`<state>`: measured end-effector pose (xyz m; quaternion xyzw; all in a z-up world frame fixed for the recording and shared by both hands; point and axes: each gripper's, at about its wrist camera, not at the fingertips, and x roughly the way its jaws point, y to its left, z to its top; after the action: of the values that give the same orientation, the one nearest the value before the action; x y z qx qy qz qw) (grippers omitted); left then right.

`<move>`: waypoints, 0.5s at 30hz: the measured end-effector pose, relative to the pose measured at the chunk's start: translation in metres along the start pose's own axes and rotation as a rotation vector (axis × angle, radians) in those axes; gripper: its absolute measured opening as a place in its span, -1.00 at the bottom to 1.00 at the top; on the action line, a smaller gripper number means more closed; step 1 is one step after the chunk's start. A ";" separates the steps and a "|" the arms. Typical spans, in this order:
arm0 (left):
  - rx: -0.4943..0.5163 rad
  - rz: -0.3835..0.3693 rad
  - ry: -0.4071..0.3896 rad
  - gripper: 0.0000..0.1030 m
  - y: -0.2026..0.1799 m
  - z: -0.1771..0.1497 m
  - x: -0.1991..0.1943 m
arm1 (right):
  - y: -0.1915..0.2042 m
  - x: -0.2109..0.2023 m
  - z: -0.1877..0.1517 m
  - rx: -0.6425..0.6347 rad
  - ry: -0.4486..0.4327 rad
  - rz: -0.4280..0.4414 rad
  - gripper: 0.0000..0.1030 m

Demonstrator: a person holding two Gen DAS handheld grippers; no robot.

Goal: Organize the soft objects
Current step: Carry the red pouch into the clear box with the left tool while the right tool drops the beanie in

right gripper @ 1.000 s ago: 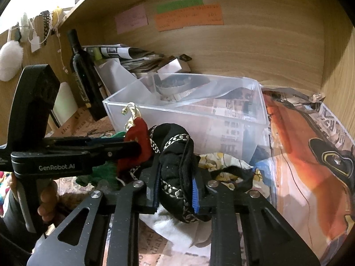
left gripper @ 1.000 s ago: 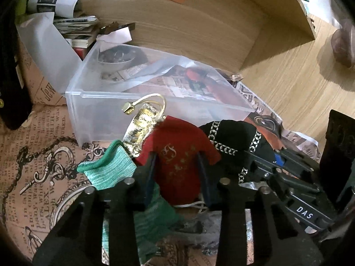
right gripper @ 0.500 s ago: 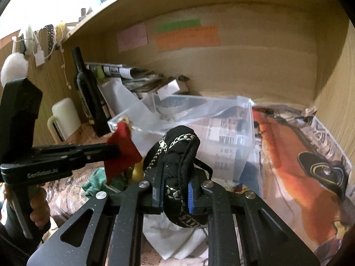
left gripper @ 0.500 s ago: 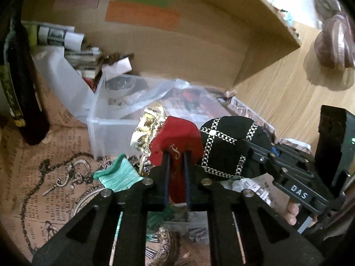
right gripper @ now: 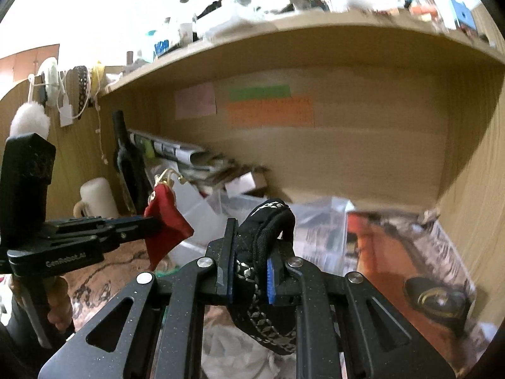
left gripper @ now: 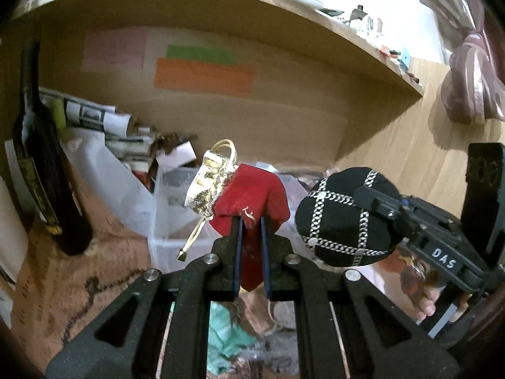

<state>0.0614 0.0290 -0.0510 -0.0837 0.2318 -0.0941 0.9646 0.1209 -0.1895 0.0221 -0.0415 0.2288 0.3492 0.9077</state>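
My left gripper (left gripper: 251,246) is shut on a red drawstring pouch (left gripper: 252,189) with a gold top and cord, held up in the air. It also shows in the right wrist view (right gripper: 164,221) at the left. My right gripper (right gripper: 249,271) is shut on a black cap with silver chain trim (right gripper: 268,230), also lifted; the cap shows in the left wrist view (left gripper: 344,218) to the right of the pouch. A clear plastic bin (left gripper: 176,221) stands behind and below both. A green knit cloth (left gripper: 227,338) lies on the desk under the left gripper.
A dark bottle (left gripper: 41,170) stands at the left, next to stacked papers (left gripper: 104,120). A white mug (right gripper: 98,195) stands near the bottle. A wooden shelf (left gripper: 252,15) hangs overhead. White cloth (right gripper: 240,347) lies under the right gripper. Printed paper covers the desk.
The left gripper closed on the red pouch. Both grippers then rose with pouch and cap, from desk level to above the bin's height.
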 end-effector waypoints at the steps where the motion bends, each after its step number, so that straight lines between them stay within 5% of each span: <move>1: 0.002 0.006 -0.004 -0.81 0.001 0.003 0.002 | 0.000 0.000 0.003 -0.005 -0.008 0.000 -0.75; 9: -0.004 0.057 -0.004 -0.81 0.017 0.028 0.025 | -0.008 0.015 0.029 -0.037 -0.052 -0.033 -0.75; 15: 0.004 0.092 0.044 -0.81 0.028 0.039 0.055 | -0.013 0.049 0.033 -0.053 0.002 -0.041 -0.75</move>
<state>0.1317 0.0488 -0.0467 -0.0691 0.2564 -0.0518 0.9627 0.1743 -0.1616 0.0290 -0.0707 0.2196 0.3362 0.9131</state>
